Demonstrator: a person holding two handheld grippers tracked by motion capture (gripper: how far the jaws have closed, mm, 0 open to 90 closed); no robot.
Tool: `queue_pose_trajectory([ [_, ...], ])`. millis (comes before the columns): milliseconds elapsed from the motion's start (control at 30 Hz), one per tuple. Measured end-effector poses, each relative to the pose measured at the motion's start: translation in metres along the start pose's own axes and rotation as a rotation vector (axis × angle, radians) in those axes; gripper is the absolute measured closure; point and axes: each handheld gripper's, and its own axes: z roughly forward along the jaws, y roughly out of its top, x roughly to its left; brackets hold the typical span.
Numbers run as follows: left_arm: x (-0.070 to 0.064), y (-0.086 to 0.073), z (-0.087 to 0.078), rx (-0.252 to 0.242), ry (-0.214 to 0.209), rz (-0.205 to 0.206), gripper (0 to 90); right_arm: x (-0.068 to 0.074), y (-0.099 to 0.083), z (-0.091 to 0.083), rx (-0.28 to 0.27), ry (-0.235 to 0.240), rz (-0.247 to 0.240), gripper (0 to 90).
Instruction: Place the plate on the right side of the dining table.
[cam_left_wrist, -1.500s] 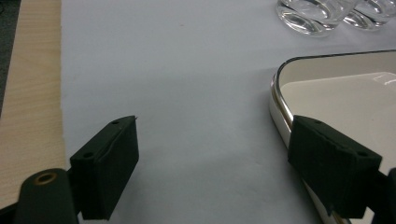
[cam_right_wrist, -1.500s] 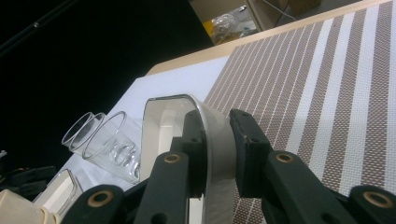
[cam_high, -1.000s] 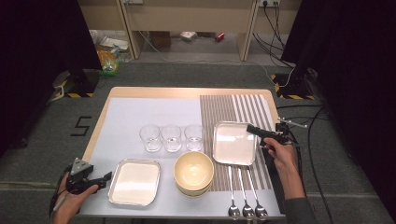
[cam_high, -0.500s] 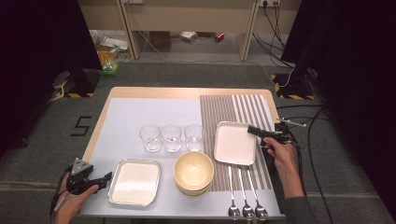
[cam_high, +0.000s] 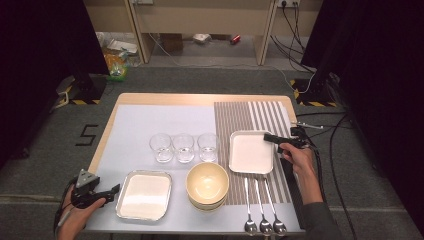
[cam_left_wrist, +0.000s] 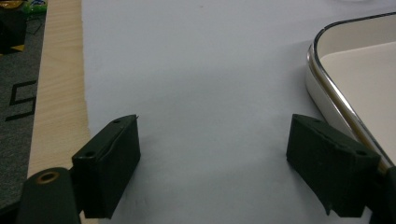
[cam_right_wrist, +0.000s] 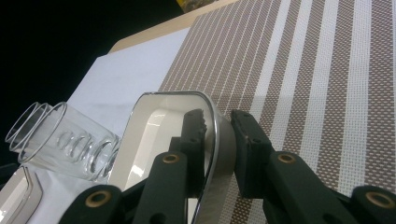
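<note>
A white square tray (cam_high: 250, 155) with a metal rim lies on the striped placemat (cam_high: 250, 115). My right gripper (cam_high: 268, 136) is shut on that tray's far right rim; in the right gripper view (cam_right_wrist: 217, 123) one jaw sits inside the tray (cam_right_wrist: 154, 135) and one outside its wall. My left gripper (cam_high: 112, 191) rests near the table's front left corner, open and holding nothing. In the left gripper view (cam_left_wrist: 215, 140) its jaws stand wide apart over the pale mat, the right jaw beside the rim of a second white tray (cam_left_wrist: 336, 93) (cam_high: 145, 196).
Three clear glasses (cam_high: 183, 148) stand in a row mid-table, left of the held tray. Stacked cream bowls (cam_high: 207, 186) sit in front of them. Three spoons (cam_high: 262, 207) lie on the placemat's near end. Cables trail off the table's right edge.
</note>
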Motion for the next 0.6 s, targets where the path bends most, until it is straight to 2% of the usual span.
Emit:
queue_pose_trajectory([
  [67, 0.000, 0.000, 0.000, 0.001, -0.001, 0.000, 16.6, -0.003, 0.002, 0.002, 0.012, -0.011, -0.009, 75.8],
  [133, 0.000, 0.000, 0.000, 0.000, 0.000, -0.001, 16.6, -0.004, 0.003, 0.003, 0.024, -0.012, 0.007, 75.7],
  [600, 0.000, 0.000, 0.000, 0.000, -0.001, -0.001, 16.7, -0.019, 0.004, 0.008, 0.087, -0.073, 0.028, 74.7],
])
